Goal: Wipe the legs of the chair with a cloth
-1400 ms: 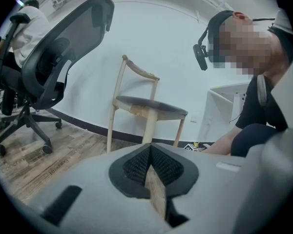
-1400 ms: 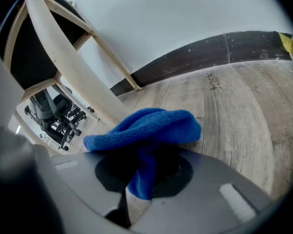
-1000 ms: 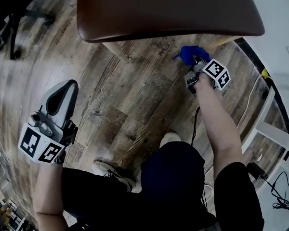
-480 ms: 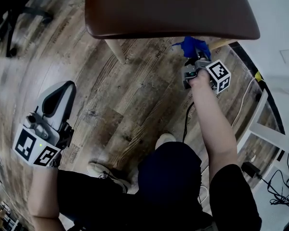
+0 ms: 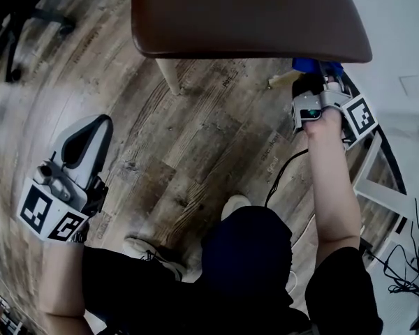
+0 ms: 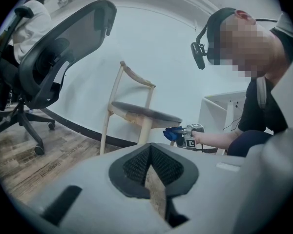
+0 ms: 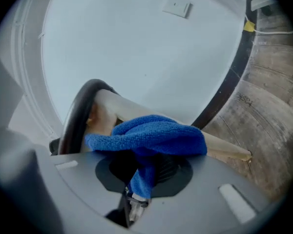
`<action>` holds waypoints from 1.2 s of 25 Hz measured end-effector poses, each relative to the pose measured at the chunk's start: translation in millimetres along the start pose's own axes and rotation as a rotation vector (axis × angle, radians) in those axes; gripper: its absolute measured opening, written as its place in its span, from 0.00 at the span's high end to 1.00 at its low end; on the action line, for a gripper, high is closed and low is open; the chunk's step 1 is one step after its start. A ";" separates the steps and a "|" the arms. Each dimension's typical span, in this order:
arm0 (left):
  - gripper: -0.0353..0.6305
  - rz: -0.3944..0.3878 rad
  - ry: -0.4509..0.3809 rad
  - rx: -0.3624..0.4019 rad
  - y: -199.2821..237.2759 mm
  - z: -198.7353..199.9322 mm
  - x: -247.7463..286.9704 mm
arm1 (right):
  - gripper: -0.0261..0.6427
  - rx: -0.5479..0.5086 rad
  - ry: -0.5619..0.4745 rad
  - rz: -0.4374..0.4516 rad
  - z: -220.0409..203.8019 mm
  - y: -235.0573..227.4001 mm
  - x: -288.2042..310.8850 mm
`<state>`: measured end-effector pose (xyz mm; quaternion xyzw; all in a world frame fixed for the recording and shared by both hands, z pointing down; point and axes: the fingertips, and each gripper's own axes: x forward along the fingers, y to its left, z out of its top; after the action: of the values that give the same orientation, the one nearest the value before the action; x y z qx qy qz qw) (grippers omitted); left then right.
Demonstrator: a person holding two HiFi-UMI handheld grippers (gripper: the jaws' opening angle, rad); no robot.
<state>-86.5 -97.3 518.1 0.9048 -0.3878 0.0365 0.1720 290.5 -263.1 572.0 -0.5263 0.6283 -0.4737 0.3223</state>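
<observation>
The chair's brown seat fills the top of the head view, with a pale wooden leg under its left side. My right gripper is under the seat's right corner, shut on a blue cloth. In the right gripper view the cloth bunches over the jaws and lies against another pale leg that slants down to the floor. My left gripper hangs over the floor at lower left, shut and holding nothing. From the left gripper view the whole chair and the cloth show ahead.
An office chair stands at the left, with its base at the head view's top left. A white frame and cables lie at the right by the wall. A black cable trails near my shoe.
My right gripper has carried the cloth to the right, from near the seat's middle front to the leg under its right corner. The left gripper has barely moved.
</observation>
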 end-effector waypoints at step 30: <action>0.95 -0.006 -0.001 0.021 -7.7 1.5 -0.6 | 0.87 -0.006 0.444 0.296 -188.5 99.1 10.4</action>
<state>-81.5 -92.5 514.4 0.9079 -0.3846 0.0394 0.1623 82.4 -225.2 545.1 -0.3131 0.7550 -0.5234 0.2408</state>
